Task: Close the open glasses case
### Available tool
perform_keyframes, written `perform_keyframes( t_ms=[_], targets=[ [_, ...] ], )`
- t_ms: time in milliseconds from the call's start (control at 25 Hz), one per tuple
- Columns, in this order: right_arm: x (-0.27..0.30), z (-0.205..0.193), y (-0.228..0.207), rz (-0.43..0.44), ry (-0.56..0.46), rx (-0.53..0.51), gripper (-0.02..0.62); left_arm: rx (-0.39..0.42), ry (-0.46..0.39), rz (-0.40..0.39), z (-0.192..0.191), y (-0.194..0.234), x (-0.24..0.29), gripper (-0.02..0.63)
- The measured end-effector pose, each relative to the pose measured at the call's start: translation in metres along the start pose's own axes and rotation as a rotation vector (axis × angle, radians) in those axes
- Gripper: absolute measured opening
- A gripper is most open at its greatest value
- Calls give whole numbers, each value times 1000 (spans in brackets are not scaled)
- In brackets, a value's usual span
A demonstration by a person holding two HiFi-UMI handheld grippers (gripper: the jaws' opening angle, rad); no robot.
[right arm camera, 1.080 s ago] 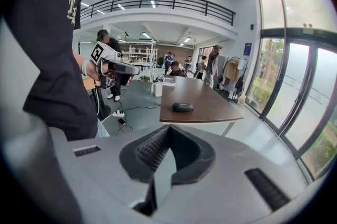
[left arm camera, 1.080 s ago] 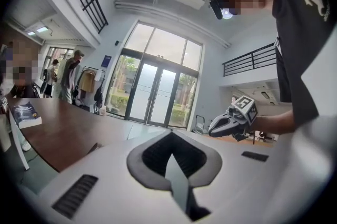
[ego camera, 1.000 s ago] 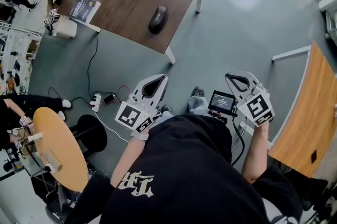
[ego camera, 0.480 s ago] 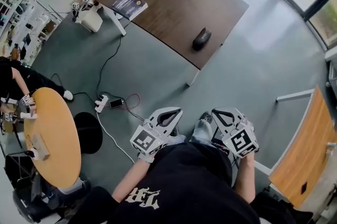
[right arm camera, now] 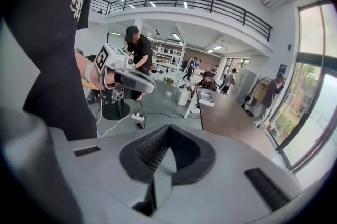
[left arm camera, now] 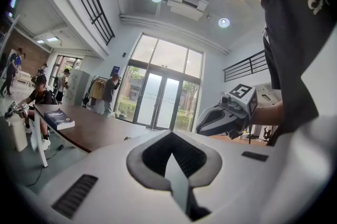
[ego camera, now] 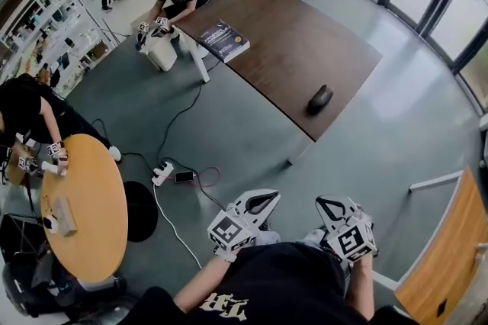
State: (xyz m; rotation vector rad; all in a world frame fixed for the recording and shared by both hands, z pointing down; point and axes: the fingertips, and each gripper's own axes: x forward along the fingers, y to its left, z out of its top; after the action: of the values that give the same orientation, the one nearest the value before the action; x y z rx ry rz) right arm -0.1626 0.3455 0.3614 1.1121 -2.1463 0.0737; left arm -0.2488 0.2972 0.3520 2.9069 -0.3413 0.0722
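Note:
The dark glasses case (ego camera: 319, 99) lies near the front corner of the brown table (ego camera: 290, 49), far ahead of me; it is too small to tell whether its lid is up. My left gripper (ego camera: 259, 203) and right gripper (ego camera: 329, 207) are held close to my body over the floor, well short of the table. Both are shut with nothing between the jaws. In the left gripper view the shut left gripper (left arm camera: 169, 138) points toward the table (left arm camera: 89, 131), with the right gripper (left arm camera: 226, 112) beside it. The right gripper (right arm camera: 168, 132) sees the left gripper (right arm camera: 126, 78).
A book (ego camera: 225, 40) lies on the brown table's far side. A power strip with cables (ego camera: 162, 173) is on the floor between me and the table. A round wooden table (ego camera: 84, 201) stands at left, another wooden top (ego camera: 450, 255) at right. Several people are around.
The head view has lifted: the table and case now sit further up and to the right. Both grippers have dropped lower in the frame and drawn closer together, still shut.

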Motion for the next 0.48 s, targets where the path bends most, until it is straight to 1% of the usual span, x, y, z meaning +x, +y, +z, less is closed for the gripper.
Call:
perform_keyframes(
  t_ms=[200, 360, 480],
  targets=[
    [-18, -10, -6, -45, -27, 31, -15, 25, 17, 3, 2, -14, 8, 3],
    [-32, -26, -21, -67, -22, 30, -14, 46, 26, 18, 4, -22, 30, 3],
    [-46, -42, -27, -83, -45, 44, -14, 45, 37, 7, 2, -41, 52, 3]
  ],
)
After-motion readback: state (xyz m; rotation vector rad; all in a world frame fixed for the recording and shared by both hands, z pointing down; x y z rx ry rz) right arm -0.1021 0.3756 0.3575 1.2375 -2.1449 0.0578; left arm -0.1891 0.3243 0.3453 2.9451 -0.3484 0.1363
